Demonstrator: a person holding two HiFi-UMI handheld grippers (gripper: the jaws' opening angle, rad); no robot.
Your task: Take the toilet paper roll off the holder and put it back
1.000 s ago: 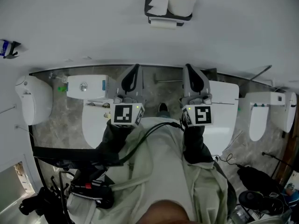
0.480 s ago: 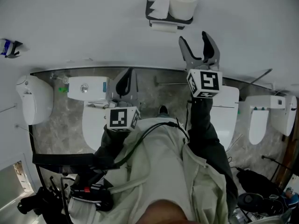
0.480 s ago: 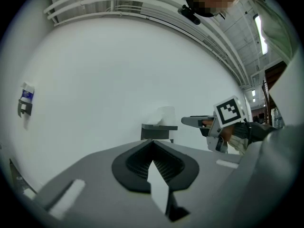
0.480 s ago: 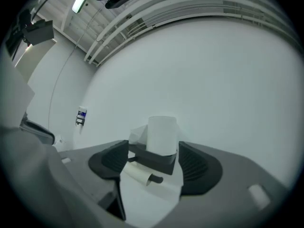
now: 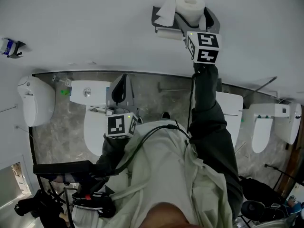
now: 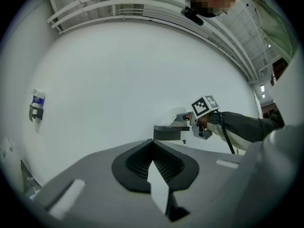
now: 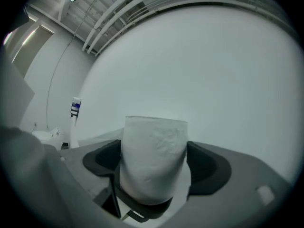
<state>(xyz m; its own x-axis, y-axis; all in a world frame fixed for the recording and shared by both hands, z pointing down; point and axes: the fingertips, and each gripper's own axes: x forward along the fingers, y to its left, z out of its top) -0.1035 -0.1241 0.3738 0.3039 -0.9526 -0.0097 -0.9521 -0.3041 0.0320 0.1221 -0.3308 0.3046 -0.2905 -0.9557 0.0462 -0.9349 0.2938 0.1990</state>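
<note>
On the white wall, high up: dark holder, toilet paper roll upright on top of it, loose sheet hanging at the roll's left. Rests on the holder, not lifted.

Around the roll: right gripper, arm stretched up to it. Jaws spread to the roll's width, one on each flank, pads against the paper, no gap showing on either side.

Lower, in front of the torso: left gripper, jaws pressed together, nothing between them, tips aimed at the wall.

Below it: white toilet on grey stone-patterned floor.

Far left on the wall: small blue-and-white item on a bracket, well apart from the holder.
</note>
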